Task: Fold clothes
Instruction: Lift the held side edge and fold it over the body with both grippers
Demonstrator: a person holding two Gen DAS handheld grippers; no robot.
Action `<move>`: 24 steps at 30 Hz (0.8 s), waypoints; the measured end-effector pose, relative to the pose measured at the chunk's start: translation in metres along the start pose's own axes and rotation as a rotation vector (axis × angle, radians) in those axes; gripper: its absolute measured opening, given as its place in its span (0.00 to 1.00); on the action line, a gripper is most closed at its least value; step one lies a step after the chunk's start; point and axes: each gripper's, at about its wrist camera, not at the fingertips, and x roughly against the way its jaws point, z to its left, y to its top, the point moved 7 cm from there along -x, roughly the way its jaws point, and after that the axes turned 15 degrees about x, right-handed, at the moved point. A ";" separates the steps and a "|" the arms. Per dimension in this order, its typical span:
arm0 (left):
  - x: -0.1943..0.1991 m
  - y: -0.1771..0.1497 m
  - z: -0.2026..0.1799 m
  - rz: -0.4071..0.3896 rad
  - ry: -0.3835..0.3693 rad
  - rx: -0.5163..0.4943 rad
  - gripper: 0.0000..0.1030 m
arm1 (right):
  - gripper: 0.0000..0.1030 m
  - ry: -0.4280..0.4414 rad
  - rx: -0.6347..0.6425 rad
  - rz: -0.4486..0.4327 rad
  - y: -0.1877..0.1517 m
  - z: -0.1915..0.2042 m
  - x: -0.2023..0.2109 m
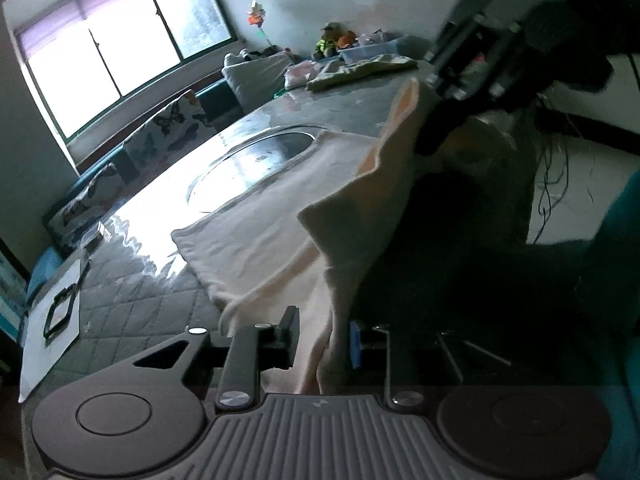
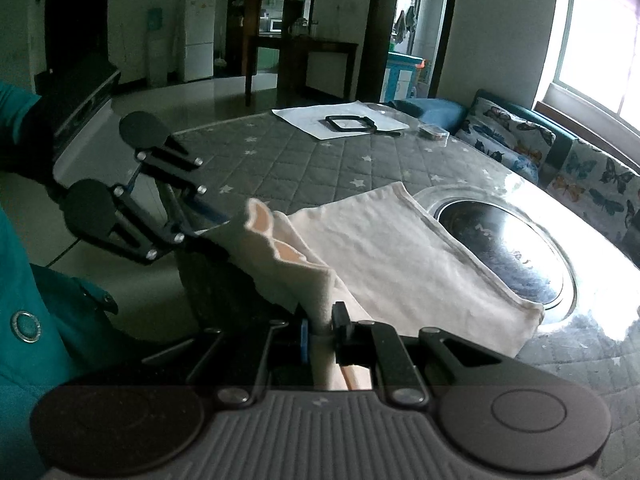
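A cream garment (image 1: 260, 232) (image 2: 404, 248) lies partly on the quilted table, its near edge lifted off the surface. My left gripper (image 1: 322, 340) is shut on one lifted corner of the garment. My right gripper (image 2: 322, 330) is shut on the other lifted corner. Each gripper shows in the other's view: the right gripper (image 1: 436, 120) at upper right, the left gripper (image 2: 216, 228) at left, both pinching the raised cloth edge. A peach lining shows inside the raised fold.
The table (image 2: 280, 168) has a grey quilted star cover under clear plastic and a round dark inset (image 2: 508, 252) beside the garment. White paper with a black frame (image 2: 352, 122) lies at the far end. Other clothes (image 1: 360, 68) are piled at one end. Butterfly cushions (image 2: 560, 160) line the bench.
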 end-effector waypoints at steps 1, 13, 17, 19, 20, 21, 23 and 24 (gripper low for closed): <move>-0.001 -0.003 -0.002 0.003 0.003 -0.014 0.28 | 0.10 0.000 -0.001 0.000 0.001 0.000 0.000; -0.004 -0.002 0.016 -0.010 0.070 0.024 0.11 | 0.10 0.006 0.009 0.011 -0.001 0.002 -0.005; -0.003 0.024 0.032 -0.050 0.090 0.053 0.11 | 0.10 -0.004 0.009 0.004 0.003 -0.009 -0.003; -0.004 0.039 0.041 -0.077 0.104 0.063 0.11 | 0.10 -0.009 0.001 0.001 0.006 -0.020 -0.003; -0.007 0.047 0.045 -0.088 0.111 0.069 0.11 | 0.10 -0.011 -0.006 0.000 0.008 -0.026 -0.003; -0.009 0.055 0.050 -0.099 0.117 0.076 0.11 | 0.10 -0.011 -0.013 -0.001 0.009 -0.033 -0.004; -0.018 0.071 0.059 -0.121 0.134 0.080 0.11 | 0.10 -0.014 -0.028 -0.003 0.012 -0.049 -0.008; -0.024 0.079 0.064 -0.131 0.143 0.079 0.11 | 0.10 -0.020 -0.034 -0.003 0.015 -0.060 -0.010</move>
